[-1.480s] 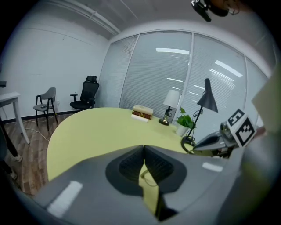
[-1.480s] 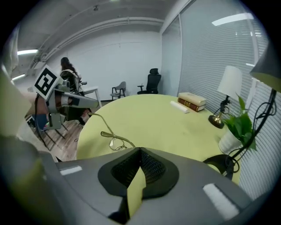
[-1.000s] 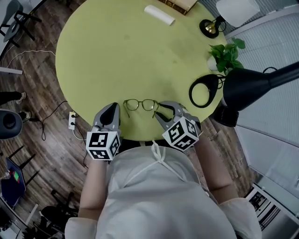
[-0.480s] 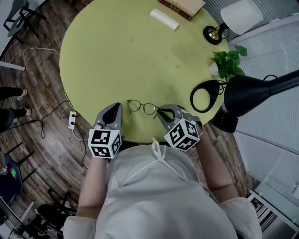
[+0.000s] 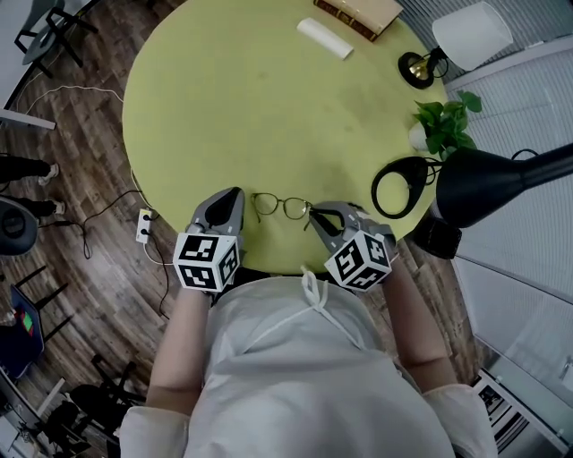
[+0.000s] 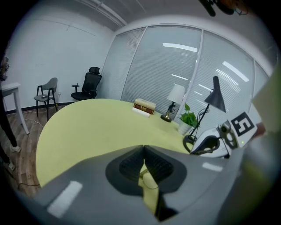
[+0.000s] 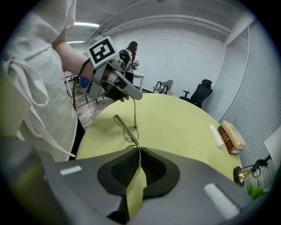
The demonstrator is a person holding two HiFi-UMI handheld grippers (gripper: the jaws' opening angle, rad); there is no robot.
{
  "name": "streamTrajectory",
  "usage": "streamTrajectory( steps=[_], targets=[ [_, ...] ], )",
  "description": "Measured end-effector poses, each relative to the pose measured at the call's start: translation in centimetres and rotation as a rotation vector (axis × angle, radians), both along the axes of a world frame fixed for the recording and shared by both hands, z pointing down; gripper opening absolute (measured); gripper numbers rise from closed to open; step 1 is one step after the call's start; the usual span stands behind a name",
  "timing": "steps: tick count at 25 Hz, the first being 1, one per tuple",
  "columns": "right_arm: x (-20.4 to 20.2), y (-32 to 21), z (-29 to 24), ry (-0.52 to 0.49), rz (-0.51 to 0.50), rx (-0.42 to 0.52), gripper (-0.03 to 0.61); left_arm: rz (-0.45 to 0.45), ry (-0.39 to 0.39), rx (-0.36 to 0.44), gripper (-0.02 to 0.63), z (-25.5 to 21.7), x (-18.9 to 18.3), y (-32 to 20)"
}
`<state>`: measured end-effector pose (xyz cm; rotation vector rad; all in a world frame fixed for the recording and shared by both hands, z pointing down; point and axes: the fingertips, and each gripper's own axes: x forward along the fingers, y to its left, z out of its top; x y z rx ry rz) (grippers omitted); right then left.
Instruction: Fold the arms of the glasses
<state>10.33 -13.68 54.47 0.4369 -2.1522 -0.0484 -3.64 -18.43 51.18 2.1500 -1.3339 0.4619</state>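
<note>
1. Near the front edge of the round yellow-green tabletop (image 5: 233, 98), just ahead of the person's body: a pair of thin-rimmed glasses (image 5: 282, 207), lenses side by side, set squarely between the two grippers.
2. Left gripper (image 5: 236, 197): closed on the tip of one arm of the glasses. In the left gripper view, ribbed pads together at the front with a thin wire showing between them.
3. From the right gripper view, that same arm seen as a thin straight rod, running from the left gripper down to the frame by the lenses.
4. Right gripper (image 5: 313, 213): clamped on the other arm. In its own view, the gold arm passing between the dark ribbed pads, with its curved end out beyond the tips and the lenses just beside it.
5. Lenses low at the tabletop; impossible to tell whether resting on it or just off it.
6. Both grippers angled downward toward the glasses, one at each end of the frame, marker cubes nearest the person.
7. Well apart from the glasses: a book (image 5: 356, 11) and a white roll (image 5: 324, 38) at the far edge, a potted plant (image 5: 445, 125) and a black lamp (image 5: 483, 183) at the right side.
</note>
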Motion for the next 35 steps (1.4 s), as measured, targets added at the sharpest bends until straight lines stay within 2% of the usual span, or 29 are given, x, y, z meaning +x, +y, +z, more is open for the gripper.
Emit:
streamTrajectory(
  steps=[10, 24, 35],
  targets=[
    [-0.2, 0.1, 0.0, -0.037, 0.049, -0.017, 0.015, 0.072, -0.042, -0.050, 0.006, 1.6, 2.9, 0.6],
    [0.2, 0.1, 0.1, -0.044, 0.060, -0.043, 0.015, 0.105, -0.012, -0.147, 0.006, 5.5, 6.0, 0.9],
    [0.2, -0.3, 0.3, -0.042, 0.080, -0.049, 0.015, 0.139, -0.054, -0.189, 0.006, 7.9, 6.8, 0.8]
  ],
)
